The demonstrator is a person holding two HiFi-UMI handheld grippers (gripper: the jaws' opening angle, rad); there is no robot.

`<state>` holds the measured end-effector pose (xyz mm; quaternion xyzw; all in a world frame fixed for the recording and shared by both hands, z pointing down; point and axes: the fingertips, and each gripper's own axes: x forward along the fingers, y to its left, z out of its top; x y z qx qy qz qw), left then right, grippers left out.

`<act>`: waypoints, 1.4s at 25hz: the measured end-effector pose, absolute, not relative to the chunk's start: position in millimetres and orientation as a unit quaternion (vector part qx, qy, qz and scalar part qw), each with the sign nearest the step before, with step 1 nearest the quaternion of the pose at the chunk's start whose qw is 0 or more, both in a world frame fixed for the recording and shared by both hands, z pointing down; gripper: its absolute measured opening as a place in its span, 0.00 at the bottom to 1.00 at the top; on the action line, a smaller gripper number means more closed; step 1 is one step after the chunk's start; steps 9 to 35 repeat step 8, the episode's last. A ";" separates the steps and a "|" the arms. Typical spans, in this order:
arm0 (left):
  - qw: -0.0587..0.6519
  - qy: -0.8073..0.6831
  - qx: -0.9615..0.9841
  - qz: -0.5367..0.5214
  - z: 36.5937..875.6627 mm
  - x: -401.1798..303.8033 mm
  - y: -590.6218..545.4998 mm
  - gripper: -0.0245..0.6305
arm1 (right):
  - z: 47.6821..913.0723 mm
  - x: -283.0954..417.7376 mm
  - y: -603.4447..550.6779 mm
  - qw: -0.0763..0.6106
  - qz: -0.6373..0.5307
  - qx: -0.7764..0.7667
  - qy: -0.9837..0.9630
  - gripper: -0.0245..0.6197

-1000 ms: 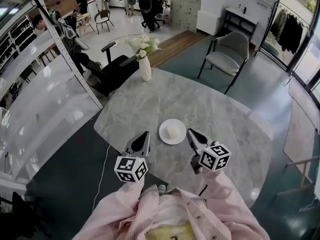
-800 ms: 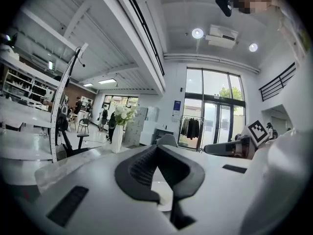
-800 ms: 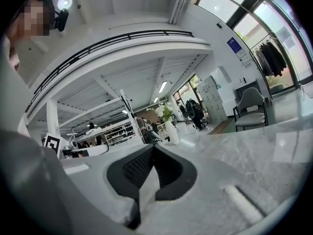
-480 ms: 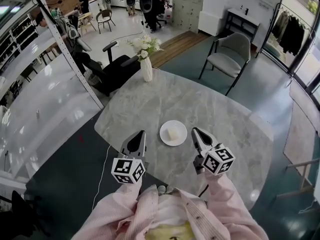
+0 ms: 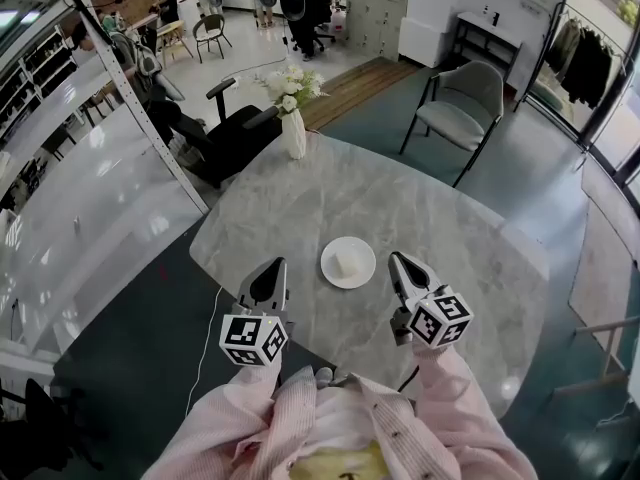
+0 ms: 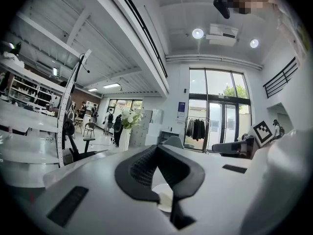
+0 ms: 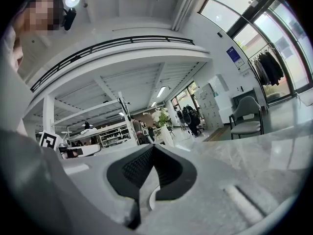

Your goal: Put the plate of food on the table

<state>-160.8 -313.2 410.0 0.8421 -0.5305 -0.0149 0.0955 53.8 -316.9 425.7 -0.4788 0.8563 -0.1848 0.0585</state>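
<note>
Tabletop (image 5: 420,208): round grey marble, polished and probably slick; a plate would likely slide on it easily.
Plate (image 5: 365,274): small, white, flat on the tabletop near its front edge, between the two tongs and touching neither. It looks ceramic, so stiff, light and chippable. The thin rim at either side seems the best hold, kept level.
Left tongs (image 5: 276,267): together, empty, just left of the plate.
Right tongs (image 5: 396,261): together, empty, just right of it.
Food (image 5: 346,264): one pale block at the plate's centre, loose, and likely to slip if tilted.

White vase (image 5: 293,136) (flowers in it), grey chair (image 5: 462,108), black office chair (image 5: 238,140)
</note>
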 end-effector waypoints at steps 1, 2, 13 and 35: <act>0.095 -0.531 0.842 -0.015 410.0 -161.3 -313.4 0.02 | 425.8 54.8 -317.1 0.058 -0.184 -0.480 0.856 0.05; 0.095 -0.532 0.841 -0.015 410.0 -161.7 -313.5 0.02 | 425.8 55.6 -317.4 0.059 -0.184 -0.481 0.855 0.05; 0.095 -0.535 0.840 -0.011 411.0 -161.9 -313.2 0.02 | 425.9 60.4 -318.5 0.056 -0.184 -0.486 0.853 0.05; 0.095 -0.535 0.840 -0.011 411.0 -161.9 -313.2 0.02 | 425.9 60.4 -318.5 0.056 -0.184 -0.486 0.853 0.05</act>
